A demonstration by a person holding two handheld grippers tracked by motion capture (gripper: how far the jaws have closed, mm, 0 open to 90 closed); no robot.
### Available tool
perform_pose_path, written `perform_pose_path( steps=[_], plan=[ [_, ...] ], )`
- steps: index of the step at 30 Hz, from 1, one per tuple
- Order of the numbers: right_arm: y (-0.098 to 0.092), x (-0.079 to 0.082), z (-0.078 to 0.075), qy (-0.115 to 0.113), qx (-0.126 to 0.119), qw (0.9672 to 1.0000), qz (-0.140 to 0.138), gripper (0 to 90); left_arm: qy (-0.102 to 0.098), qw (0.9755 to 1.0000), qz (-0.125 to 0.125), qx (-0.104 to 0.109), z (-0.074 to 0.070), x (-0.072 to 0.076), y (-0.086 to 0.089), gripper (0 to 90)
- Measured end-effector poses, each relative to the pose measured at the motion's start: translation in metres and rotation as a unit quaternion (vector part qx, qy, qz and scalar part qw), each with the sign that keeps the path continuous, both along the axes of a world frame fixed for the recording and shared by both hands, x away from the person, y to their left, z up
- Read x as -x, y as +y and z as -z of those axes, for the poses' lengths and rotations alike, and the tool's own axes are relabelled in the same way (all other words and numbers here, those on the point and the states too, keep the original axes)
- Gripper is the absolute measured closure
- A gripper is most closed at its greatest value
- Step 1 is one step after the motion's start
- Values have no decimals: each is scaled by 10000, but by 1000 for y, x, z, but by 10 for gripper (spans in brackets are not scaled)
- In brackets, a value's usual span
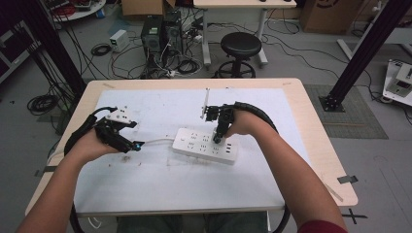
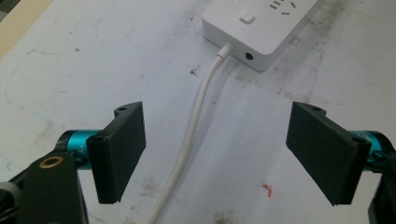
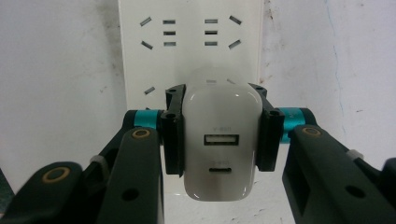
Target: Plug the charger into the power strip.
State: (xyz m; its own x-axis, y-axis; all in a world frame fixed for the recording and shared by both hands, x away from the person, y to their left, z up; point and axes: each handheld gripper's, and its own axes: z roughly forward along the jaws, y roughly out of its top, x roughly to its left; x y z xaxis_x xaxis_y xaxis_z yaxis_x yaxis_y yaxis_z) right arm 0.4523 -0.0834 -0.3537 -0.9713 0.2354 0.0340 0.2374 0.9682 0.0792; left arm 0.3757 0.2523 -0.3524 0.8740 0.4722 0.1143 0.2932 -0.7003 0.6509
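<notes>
Right gripper has the white charger pinched square between its two black jaws, one jaw flat against each side of the block, its USB ports facing back up at the right gripper view. Directly beyond the charger lies the power strip, and that is the relation that counts here: the charger sits right over the strip's socket face, with rows of open slots visible farther along the strip past it. Whether the prongs are already seated in a socket or are just short of it, I cannot tell; the charger body hides them. From the high view the power strip runs long across the middle of the white mat, and the right gripper comes down on it toward its right-hand end. The left gripper stands off the strip's other end, jaws spread wide and holding nothing, with the strip's white cable running on the mat between them in the left gripper view. So the right hand is the one on the job; my read is that any push or pull goes straight along the charger's prong axis, perpendicular to the strip's face, and the left could brace the strip's cable end.
</notes>
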Motion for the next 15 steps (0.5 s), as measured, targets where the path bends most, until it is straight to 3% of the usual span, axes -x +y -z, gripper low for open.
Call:
perform_pose_path(
  steps=[4,6,11,13,15],
  plan=[
    [5,4,0,-112,158,9998,-98,636,33,10000,47,-33,1,-1,-3,200],
    [8,5,0,-195,267,9990,-292,636,3,10000,57,-15,1,0,-4,200],
    [11,4,0,-182,337,9989,-281,636,22,10000,60,-54,0,1,-4,200],
    [14,11,2,-356,452,9977,-356,636,9,10000,51,-25,1,0,-4,200],
    [15,10,8,-336,472,9979,-276,636,5,10000,35,-15,1,1,-4,200]
  ],
)
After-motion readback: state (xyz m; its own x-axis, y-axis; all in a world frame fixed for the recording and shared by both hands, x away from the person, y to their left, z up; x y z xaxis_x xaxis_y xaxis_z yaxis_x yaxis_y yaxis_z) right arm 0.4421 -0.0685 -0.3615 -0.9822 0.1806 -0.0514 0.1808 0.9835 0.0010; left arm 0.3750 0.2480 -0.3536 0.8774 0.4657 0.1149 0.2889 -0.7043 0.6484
